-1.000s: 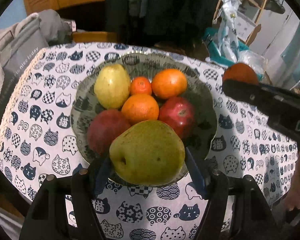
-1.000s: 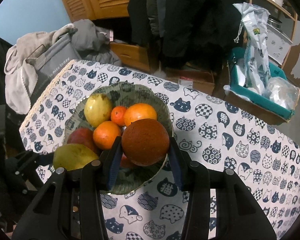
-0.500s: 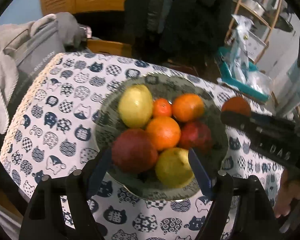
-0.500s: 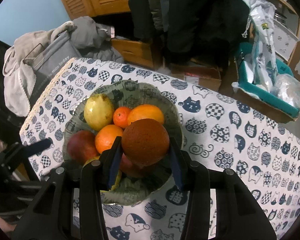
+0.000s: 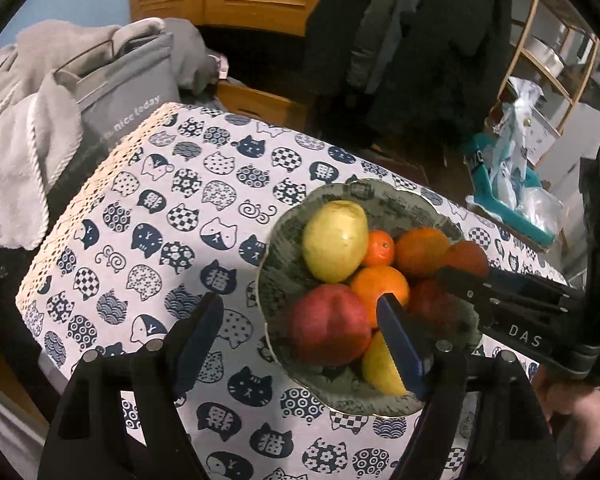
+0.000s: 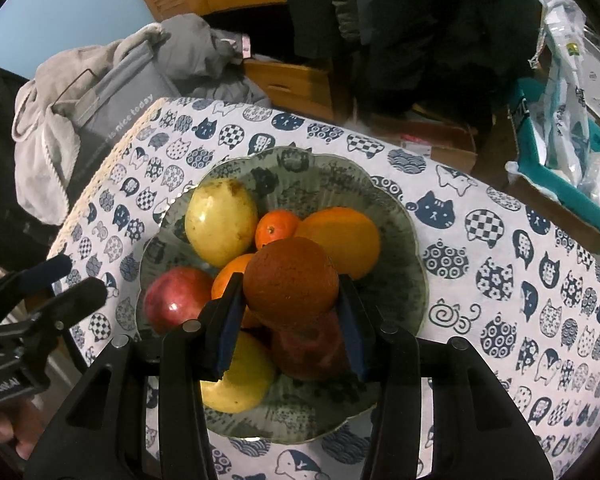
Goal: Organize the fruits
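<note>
A grey-green patterned bowl (image 6: 396,216) on the cat-print tablecloth holds a yellow pear (image 6: 220,226), a small mandarin (image 6: 276,230), oranges (image 6: 340,240), red apples (image 6: 176,300) and a yellow-green pear (image 6: 236,384). My right gripper (image 6: 290,316) is shut on a dark orange (image 6: 292,280) and holds it over the bowl's middle. My left gripper (image 5: 300,340) is open and empty, above the bowl's left edge (image 5: 268,280). The right gripper (image 5: 500,292) with its orange (image 5: 466,258) also shows in the left wrist view.
A grey tote bag with towels (image 5: 112,92) sits past the table's left edge. A teal box with plastic bags (image 6: 560,152) stands beyond the right side. Wooden furniture and hanging dark clothes are behind the table. The tablecloth (image 6: 520,280) stretches right of the bowl.
My left gripper let go of the yellow-green pear in the bowl's near side and pulled back to the left, open. My right gripper moved the dark orange in over the bowl.
</note>
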{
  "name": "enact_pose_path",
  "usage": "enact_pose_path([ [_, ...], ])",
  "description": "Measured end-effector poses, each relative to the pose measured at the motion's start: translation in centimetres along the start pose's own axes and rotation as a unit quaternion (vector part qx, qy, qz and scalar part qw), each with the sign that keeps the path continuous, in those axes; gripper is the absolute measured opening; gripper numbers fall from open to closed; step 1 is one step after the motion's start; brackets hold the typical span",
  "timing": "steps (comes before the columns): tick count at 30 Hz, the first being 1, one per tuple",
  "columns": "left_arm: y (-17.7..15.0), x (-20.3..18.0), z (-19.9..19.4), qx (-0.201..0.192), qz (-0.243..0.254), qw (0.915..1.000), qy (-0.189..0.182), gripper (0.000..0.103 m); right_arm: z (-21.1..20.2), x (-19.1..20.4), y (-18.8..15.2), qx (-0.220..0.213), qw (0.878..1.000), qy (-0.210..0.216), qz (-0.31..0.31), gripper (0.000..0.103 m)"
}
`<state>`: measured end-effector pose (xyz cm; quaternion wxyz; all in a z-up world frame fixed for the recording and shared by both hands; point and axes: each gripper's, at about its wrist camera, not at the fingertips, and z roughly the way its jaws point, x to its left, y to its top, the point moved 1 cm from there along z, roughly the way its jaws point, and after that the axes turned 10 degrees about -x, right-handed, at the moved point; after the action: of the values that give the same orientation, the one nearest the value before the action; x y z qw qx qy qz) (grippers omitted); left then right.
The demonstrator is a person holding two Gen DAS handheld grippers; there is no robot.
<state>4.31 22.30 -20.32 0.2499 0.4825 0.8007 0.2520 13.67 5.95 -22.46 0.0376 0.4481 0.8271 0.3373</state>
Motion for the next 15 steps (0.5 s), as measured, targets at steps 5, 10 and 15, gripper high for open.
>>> enact_pose_path([
  [5,0.2,0.6,-0.5,-0.004,-0.006,1.0,0.006,0.085,-0.3,0.4,0.3,-0.009,1.0,0.004,-0.003,0.058],
  [10,0.4,1.0,-1.0,-0.004,-0.026,0.9996,-0.007,0.087,-1.6,0.4,1.1,-0.023,1.0,0.001,-0.001,0.059],
  [15,0.8,0.8,-2.2,-0.016,-0.027,0.9995,-0.009,0.088,-3.3,0.1,1.7,-0.038,0.999,-0.012,0.001,0.059],
])
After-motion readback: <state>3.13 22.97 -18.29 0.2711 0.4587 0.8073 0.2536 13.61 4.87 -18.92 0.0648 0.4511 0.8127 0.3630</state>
